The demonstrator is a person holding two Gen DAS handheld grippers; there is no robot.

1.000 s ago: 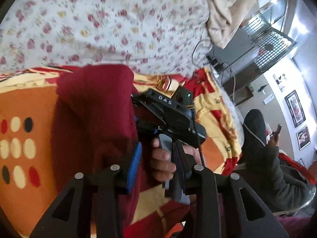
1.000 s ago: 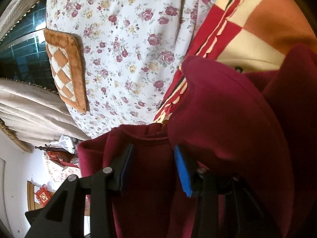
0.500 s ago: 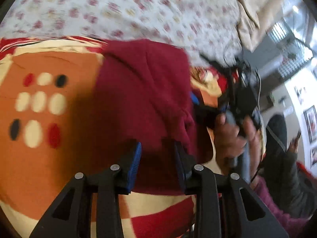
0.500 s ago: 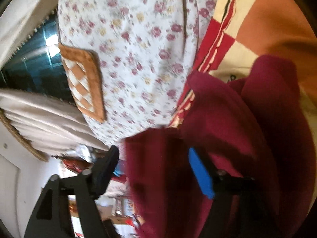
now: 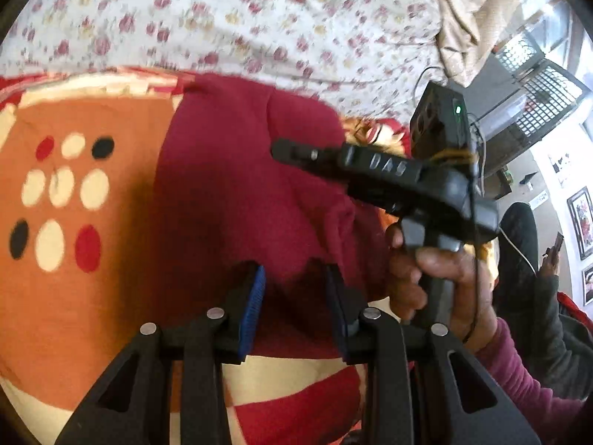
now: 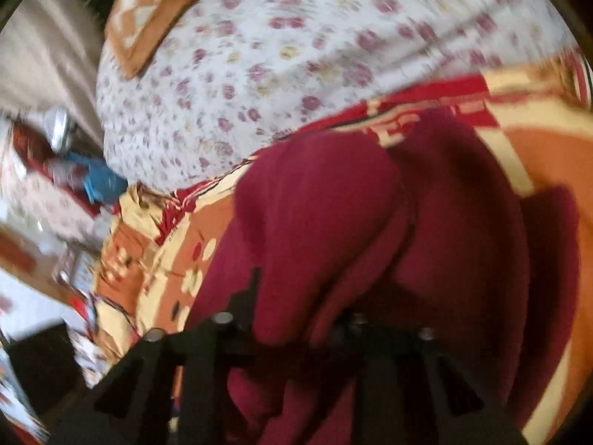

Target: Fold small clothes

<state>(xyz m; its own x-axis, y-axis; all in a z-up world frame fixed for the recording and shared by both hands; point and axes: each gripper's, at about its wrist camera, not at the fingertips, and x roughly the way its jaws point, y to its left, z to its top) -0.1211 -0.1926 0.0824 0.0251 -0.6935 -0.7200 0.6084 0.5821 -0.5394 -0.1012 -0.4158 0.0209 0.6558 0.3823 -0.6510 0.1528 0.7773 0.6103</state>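
A maroon garment (image 5: 229, 193) lies bunched on the orange and red blanket (image 5: 74, 259). At the bottom of the left wrist view, my left gripper (image 5: 294, 285) is shut on the garment's near edge, with cloth filling the gap between the blue pads. My right gripper (image 5: 292, 154) reaches in from the right just above the garment, its handle gripped by a hand (image 5: 433, 278). The right wrist view is blurred: folds of the garment (image 6: 326, 204) drape over the right gripper (image 6: 296, 296), whose jaws are closing with cloth between them. Its pads are hidden.
A white floral sheet (image 5: 222, 18) covers the bed beyond the blanket, with a checked orange cushion (image 6: 148, 11) on it. A beige curtain (image 5: 474, 7) hangs at the far right. A seated person (image 5: 526, 259) is off the bed's right side.
The left gripper has sunk, laying the hanging garment down on the blanket. The right gripper spread wide, then narrowed on a fold while rolling and lifting.
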